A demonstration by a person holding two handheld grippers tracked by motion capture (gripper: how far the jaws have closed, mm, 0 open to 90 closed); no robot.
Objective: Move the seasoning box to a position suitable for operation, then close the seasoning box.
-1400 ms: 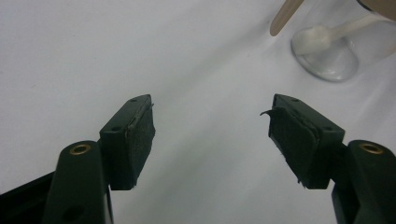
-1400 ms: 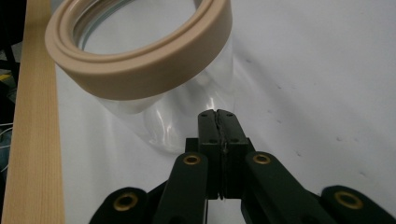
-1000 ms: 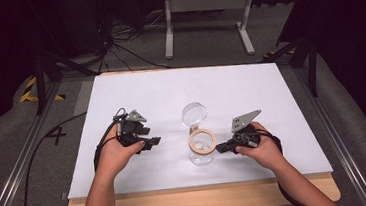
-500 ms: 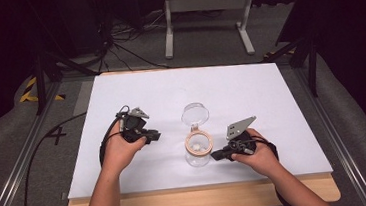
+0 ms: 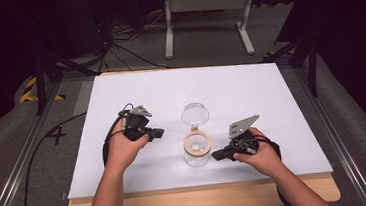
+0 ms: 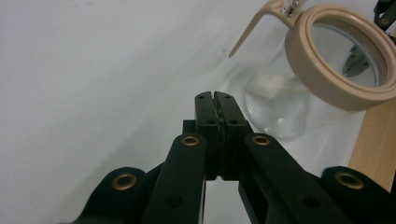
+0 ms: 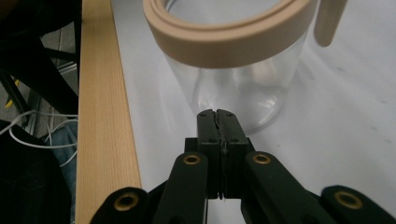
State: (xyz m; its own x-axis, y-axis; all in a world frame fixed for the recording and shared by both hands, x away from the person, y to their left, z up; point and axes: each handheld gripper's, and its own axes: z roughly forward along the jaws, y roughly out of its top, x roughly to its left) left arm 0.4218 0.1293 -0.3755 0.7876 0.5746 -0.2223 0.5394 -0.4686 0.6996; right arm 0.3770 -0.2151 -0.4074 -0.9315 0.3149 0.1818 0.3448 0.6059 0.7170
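A clear glass jar [image 5: 196, 156] with a tan rim [image 5: 197, 143] stands on the white table sheet [image 5: 270, 90]. Its clear hinged lid [image 5: 195, 115] is tipped open toward the far side. Something small and white [image 6: 272, 84] lies inside the jar [image 6: 280, 112]. My left gripper [image 5: 160, 133] is shut and empty, a short way left of the jar, pointing toward it. My right gripper [image 5: 215, 156] is shut and empty, its tip close to the jar's right side low down. In the right gripper view the shut jaws [image 7: 216, 116] sit just short of the jar's glass wall [image 7: 233, 88].
The white sheet covers a wooden tabletop whose bare front edge [image 5: 204, 201] runs below the hands. Beyond the table, a grey stand [image 5: 202, 3] and cables [image 5: 116, 48] lie on the floor. A black cable [image 5: 39, 150] trails left off the table.
My right gripper has slid slightly left and toward the front edge, closer to the jar's base. The left gripper has barely shifted. Both stay shut.
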